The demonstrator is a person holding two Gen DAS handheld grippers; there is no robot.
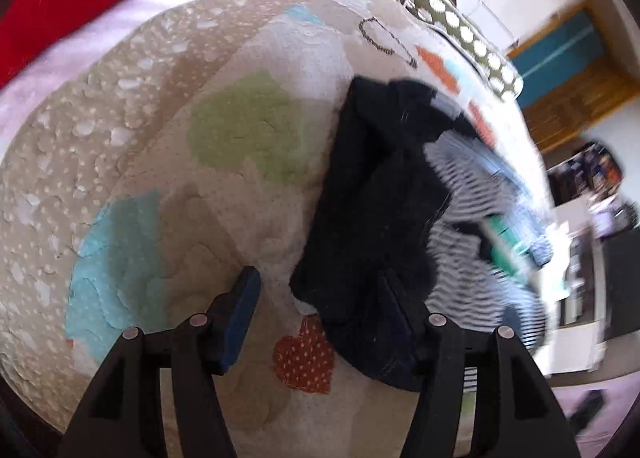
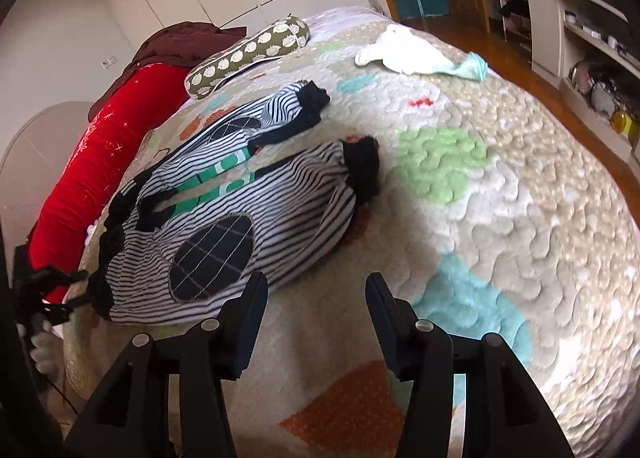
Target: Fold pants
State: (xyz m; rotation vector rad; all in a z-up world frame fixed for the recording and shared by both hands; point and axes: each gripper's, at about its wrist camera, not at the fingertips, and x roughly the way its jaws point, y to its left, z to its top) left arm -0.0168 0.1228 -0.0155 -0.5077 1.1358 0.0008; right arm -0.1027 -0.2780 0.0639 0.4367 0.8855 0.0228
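The striped navy-and-white pants (image 2: 224, 193) with dark oval knee patches and dark cuffs lie spread on the quilted bed cover (image 2: 500, 217). My right gripper (image 2: 316, 318) is open and empty, just above the cover beside the near leg. In the left wrist view the dark waistband (image 1: 376, 209) of the pants lies close in front, blurred. My left gripper (image 1: 320, 314) is open; its right finger sits at or under the dark fabric's edge, and its left finger (image 1: 240, 318) stands apart over the cover.
A red bolster (image 2: 100, 161) and a green spotted pillow (image 2: 248, 53) lie along the bed's far side. A white and teal garment (image 2: 416, 53) lies near the far edge. Shelves (image 2: 580, 17) and wooden floor are to the right.
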